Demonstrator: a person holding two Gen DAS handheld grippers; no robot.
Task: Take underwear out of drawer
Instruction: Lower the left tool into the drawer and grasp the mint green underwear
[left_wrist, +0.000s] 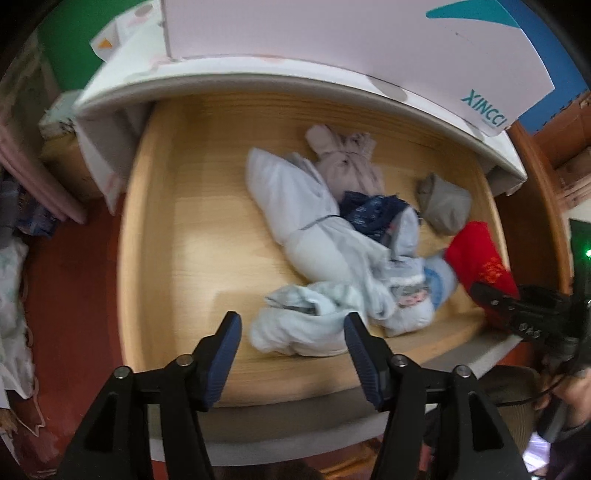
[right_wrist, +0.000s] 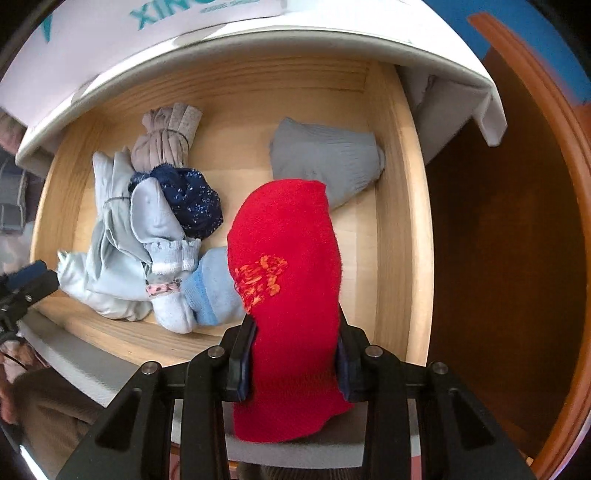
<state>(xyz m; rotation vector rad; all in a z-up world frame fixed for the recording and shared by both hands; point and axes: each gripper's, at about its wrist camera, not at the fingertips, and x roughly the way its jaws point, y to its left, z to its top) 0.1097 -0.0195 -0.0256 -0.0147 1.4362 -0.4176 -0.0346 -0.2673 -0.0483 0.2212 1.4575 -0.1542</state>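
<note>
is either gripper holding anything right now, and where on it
The right gripper is shut on the red knit garment, pinching it near its lower end. The left gripper is open and holds nothing.

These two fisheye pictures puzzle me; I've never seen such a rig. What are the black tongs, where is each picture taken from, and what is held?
The tongs are hand-held two-finger grippers, one per hand, each carrying a camera looking along its fingers. The left wrist view shows the left gripper open, above the front of a wooden drawer holding a pale blue garment pile, a navy piece and a grey piece. The right wrist view shows the right gripper shut on a red knitted garment.
</note>
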